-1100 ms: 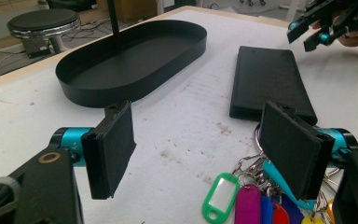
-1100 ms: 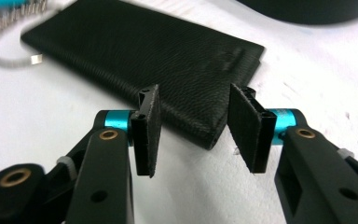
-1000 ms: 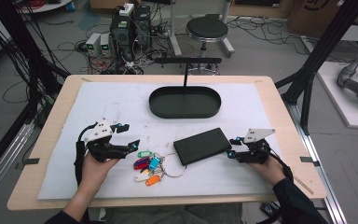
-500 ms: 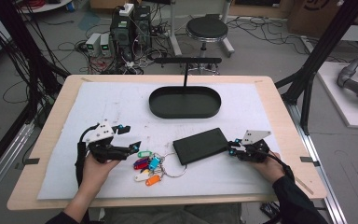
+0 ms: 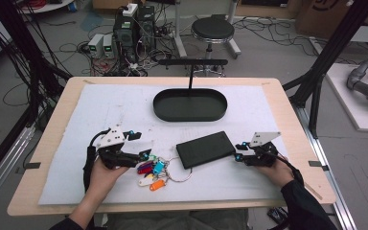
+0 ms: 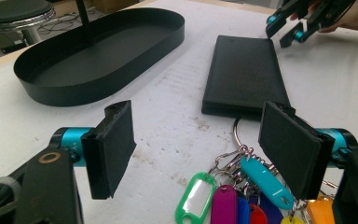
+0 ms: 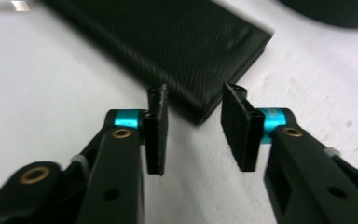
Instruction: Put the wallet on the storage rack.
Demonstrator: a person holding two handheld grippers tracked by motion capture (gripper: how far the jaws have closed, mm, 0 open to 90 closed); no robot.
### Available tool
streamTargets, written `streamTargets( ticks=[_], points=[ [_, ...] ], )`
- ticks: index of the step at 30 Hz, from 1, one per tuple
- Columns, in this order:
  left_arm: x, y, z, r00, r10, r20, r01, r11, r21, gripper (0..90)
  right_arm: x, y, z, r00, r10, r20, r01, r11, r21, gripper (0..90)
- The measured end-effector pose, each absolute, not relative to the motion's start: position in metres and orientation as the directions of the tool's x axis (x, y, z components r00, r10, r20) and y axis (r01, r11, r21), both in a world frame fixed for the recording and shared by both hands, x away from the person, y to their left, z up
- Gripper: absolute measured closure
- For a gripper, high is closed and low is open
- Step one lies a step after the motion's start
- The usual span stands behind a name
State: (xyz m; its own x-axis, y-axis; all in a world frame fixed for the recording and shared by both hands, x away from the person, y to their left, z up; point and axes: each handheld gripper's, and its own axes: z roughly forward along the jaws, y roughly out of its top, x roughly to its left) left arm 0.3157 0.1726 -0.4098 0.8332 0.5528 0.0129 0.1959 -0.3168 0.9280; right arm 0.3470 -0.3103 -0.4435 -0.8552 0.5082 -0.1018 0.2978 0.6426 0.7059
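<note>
A flat black case (image 5: 206, 149) lies at the middle of the white mat. In the right gripper view its near corner (image 7: 200, 112) sits just ahead of my right gripper (image 7: 196, 126). The pads stand apart and do not touch it. That gripper (image 5: 240, 151) is at the case's right end, and its jaws have just been opening with nothing gripped. My left gripper (image 5: 140, 144) stands wide open over a key ring with several coloured tags (image 5: 153, 172). In the left gripper view the tags (image 6: 242, 196) lie low between the pads, untouched.
A black oval tray (image 5: 190, 104) with an upright post stands at the back of the mat. The mat (image 5: 100, 110) covers most of the wooden table. Beyond the table's far edge are a stool (image 5: 212, 29) and cables on the floor.
The right gripper's jaws narrowed and then spread apart again. Both hands are about where they were, and the case and keys have not moved.
</note>
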Motion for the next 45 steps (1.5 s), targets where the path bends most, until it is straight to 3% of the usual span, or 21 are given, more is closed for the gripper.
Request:
streamTargets(
  ticks=[5, 14, 16, 21, 23, 31, 34, 37, 41, 45],
  points=[
    [0.315, 0.172, -0.410, 0.834, 0.552, 0.011, 0.199, -0.318, 0.927, 26.7, 0.351, -0.309, -0.447, -0.843, 0.534, -0.072, 0.344, 0.637, 0.690, 59.8],
    [0.316, 0.166, -0.413, 0.838, 0.546, 0.002, 0.215, -0.333, 0.918, 26.7, 0.348, -0.311, -0.444, -0.836, 0.545, -0.063, 0.357, 0.627, 0.692, 78.8],
    [0.316, 0.163, -0.414, 0.844, 0.537, -0.001, 0.217, -0.339, 0.915, 26.7, 0.346, -0.312, -0.442, -0.841, 0.535, -0.076, 0.338, 0.629, 0.700, 90.0],
    [0.315, 0.156, -0.416, 0.861, 0.509, 0.003, 0.212, -0.363, 0.907, 27.6, 0.338, -0.295, -0.441, -0.889, 0.451, -0.082, 0.273, 0.666, 0.694, 90.0],
    [0.315, 0.155, -0.416, 0.865, 0.502, 0.004, 0.209, -0.367, 0.906, 27.7, 0.333, -0.290, -0.438, -0.883, 0.434, -0.179, 0.189, 0.678, 0.711, 64.6],
    [0.314, 0.155, -0.417, 0.867, 0.499, -0.002, 0.211, -0.362, 0.908, 27.7, 0.338, -0.291, -0.444, -0.869, 0.366, -0.332, 0.044, 0.726, 0.686, 47.1],
    [0.312, 0.156, -0.418, 0.866, 0.501, -0.007, 0.213, -0.357, 0.910, 27.7, 0.342, -0.286, -0.449, -0.867, 0.334, -0.370, 0.009, 0.753, 0.658, 47.3],
    [0.311, 0.158, -0.418, 0.863, 0.505, -0.007, 0.216, -0.355, 0.909, 27.7, 0.343, -0.286, -0.450, -0.860, 0.307, -0.407, -0.034, 0.762, 0.646, 56.4],
    [0.311, 0.159, -0.418, 0.862, 0.506, -0.016, 0.220, -0.347, 0.912, 27.6, 0.338, -0.284, -0.447, -0.852, 0.303, -0.426, -0.048, 0.767, 0.640, 76.5],
    [0.310, 0.158, -0.418, 0.864, 0.504, -0.013, 0.216, -0.346, 0.913, 27.7, 0.338, -0.279, -0.441, -0.865, 0.344, -0.366, 0.021, 0.753, 0.657, 81.2]
  ],
)
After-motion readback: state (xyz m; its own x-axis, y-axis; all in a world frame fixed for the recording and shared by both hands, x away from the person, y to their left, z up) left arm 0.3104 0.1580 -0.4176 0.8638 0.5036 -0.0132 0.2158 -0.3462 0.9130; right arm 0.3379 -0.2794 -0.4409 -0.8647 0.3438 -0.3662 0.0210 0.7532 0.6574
